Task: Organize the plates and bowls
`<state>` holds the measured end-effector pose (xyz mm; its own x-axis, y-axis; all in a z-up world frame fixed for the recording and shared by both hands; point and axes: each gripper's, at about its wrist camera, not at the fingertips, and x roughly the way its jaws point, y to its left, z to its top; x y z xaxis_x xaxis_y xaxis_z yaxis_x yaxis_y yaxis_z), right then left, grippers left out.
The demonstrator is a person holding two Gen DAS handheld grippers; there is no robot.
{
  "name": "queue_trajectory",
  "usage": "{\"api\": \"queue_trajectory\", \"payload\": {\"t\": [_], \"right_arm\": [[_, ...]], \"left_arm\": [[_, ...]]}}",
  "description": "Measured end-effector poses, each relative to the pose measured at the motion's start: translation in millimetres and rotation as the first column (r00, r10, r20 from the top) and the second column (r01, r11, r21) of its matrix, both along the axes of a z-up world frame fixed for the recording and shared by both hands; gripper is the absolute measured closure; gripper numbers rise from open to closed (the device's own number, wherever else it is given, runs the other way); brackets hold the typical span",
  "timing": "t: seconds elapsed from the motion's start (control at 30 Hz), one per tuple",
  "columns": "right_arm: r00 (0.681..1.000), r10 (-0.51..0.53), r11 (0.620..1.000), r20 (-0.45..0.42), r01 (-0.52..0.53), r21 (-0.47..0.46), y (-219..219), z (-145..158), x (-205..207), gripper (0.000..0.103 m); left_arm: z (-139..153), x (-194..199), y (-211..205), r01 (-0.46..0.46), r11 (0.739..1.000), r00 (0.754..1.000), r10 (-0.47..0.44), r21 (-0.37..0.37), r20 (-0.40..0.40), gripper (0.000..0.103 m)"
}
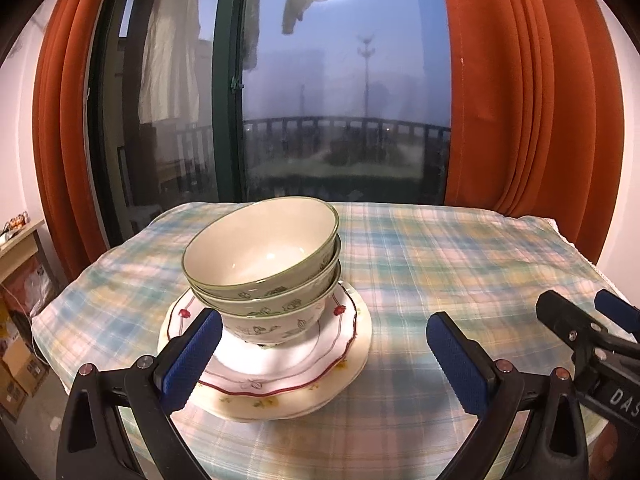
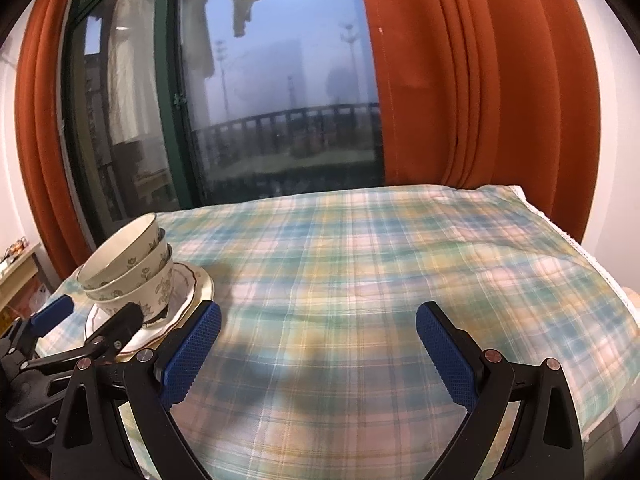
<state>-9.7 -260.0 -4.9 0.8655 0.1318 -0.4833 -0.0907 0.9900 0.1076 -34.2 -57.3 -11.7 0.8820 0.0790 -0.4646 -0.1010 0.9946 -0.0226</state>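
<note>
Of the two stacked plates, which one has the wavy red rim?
The upper plate, directly under the bowls: its edge is scalloped with a red line. The lower plate has a smooth round edge and small yellow flowers.

I see three bowls [image 1: 262, 258] nested upright in one stack, cream inside, thin green rims, green leaf-like drawings on the outside; the stack tilts slightly. It stands on stacked plates [image 1: 280, 376]: the top one white, scalloped, with a red line round the rim and small red motifs, the lower one cream with little yellow flowers. The pile sits near the table's [image 2: 360, 248] left edge, on its plaid cloth.
</note>
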Motion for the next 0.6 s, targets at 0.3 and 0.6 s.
{"api": "queue_trajectory", "payload": {"t": [0.3, 0.6], "right_arm": [[0.995, -0.102, 0.994, 0.015, 0.103, -0.033, 11, 5, -6, 0.004], [0.99, -0.138, 0.988, 0.004, 0.137, -0.07, 29, 6, -3, 0.004]], "left_arm": [[4, -3, 11, 0.092, 0.995, 0.995, -0.091, -0.029, 0.031, 0.0], [0, 4, 26, 0.111, 0.993, 0.994, -0.11, -0.049, 0.012, 0.0]]}}
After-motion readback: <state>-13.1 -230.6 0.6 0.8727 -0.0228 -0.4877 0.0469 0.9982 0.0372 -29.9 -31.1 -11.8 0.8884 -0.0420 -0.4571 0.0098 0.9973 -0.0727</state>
